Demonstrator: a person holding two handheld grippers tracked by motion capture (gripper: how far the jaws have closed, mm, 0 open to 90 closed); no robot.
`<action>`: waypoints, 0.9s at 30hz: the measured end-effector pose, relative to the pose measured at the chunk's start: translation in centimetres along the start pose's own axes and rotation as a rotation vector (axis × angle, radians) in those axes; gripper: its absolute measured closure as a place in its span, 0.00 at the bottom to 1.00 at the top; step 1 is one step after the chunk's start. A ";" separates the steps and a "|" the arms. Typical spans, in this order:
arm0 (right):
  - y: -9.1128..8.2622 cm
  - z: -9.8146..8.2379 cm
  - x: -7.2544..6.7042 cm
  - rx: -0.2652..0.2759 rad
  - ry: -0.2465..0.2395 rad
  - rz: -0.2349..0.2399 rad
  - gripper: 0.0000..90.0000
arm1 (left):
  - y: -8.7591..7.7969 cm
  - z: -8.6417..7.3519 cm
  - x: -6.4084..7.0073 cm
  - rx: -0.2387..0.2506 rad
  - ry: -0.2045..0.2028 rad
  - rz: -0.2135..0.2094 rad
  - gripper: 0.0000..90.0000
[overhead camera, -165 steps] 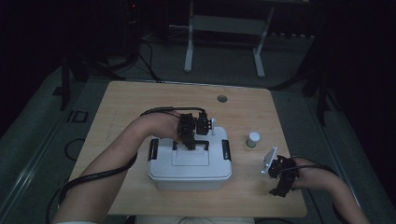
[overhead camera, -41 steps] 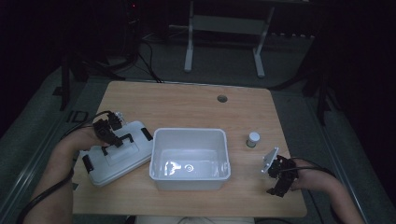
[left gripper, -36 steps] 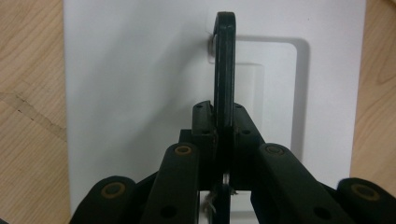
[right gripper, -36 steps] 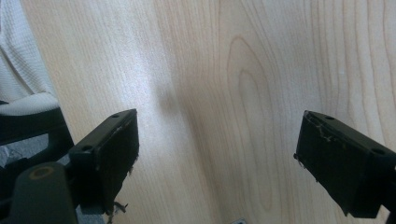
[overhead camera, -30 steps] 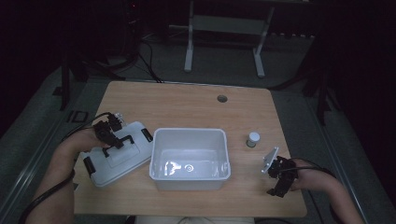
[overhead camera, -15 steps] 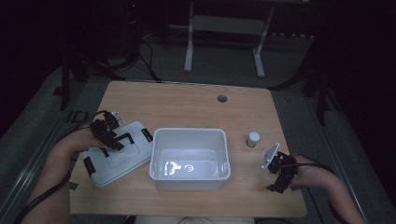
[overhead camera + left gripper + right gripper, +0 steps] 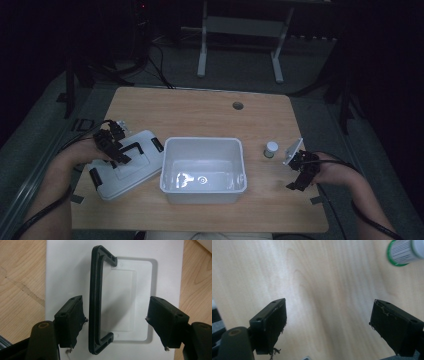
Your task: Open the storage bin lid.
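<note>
Left gripper point(image 7: 112, 142) has just opened its jaws; my pads straddle the black plastic handle point(image 7: 96, 302) of the flat white plastic lid point(image 7: 125, 165) untouching. Lid lies at nine o'clock of the open white plastic bin point(image 7: 204, 169). Right gripper point(image 7: 300, 170) gapes empty, small white bottle point(image 7: 271, 149) at its eleven o'clock.

Setting: a dim lab or recording workspace, probably, though the surroundings are too dark to be sure. Evidence: a plain light-wood table point(image 7: 210, 115) with a round cable hole point(image 7: 238, 105) in its top, standing on grey carpeted floor point(image 7: 320, 65); loose black cables point(image 7: 150, 60) trailing across that floor beyond the table; the white legs of a metal stand or desk frame point(image 7: 240, 45) behind. Seen past the jaws in both gripper views: bare pale wood grain, no household furnishings.
</note>
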State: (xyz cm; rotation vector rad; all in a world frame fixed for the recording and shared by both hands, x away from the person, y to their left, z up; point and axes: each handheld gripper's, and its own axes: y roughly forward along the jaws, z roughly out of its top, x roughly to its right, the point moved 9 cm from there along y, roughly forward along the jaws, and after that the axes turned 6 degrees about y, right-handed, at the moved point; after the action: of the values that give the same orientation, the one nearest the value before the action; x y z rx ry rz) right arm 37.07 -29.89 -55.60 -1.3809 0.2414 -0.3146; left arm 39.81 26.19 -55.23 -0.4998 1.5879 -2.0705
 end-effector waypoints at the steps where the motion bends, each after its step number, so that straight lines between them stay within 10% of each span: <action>1: 0.0 0.0 0.0 0.000 0.000 0.000 0.15 | 0.0 0.0 0.0 0.000 0.000 0.000 0.33; 27: -0.7 4.8 4.7 0.032 -0.041 -0.038 0.16 | 0.3 -0.3 0.1 0.003 -0.010 -0.020 0.33</action>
State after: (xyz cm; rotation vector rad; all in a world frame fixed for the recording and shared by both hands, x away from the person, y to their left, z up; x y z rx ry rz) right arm 43.13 -27.26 -54.03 -1.3604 0.1754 -0.3204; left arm 39.61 26.30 -55.56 -0.5262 1.5798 -2.0821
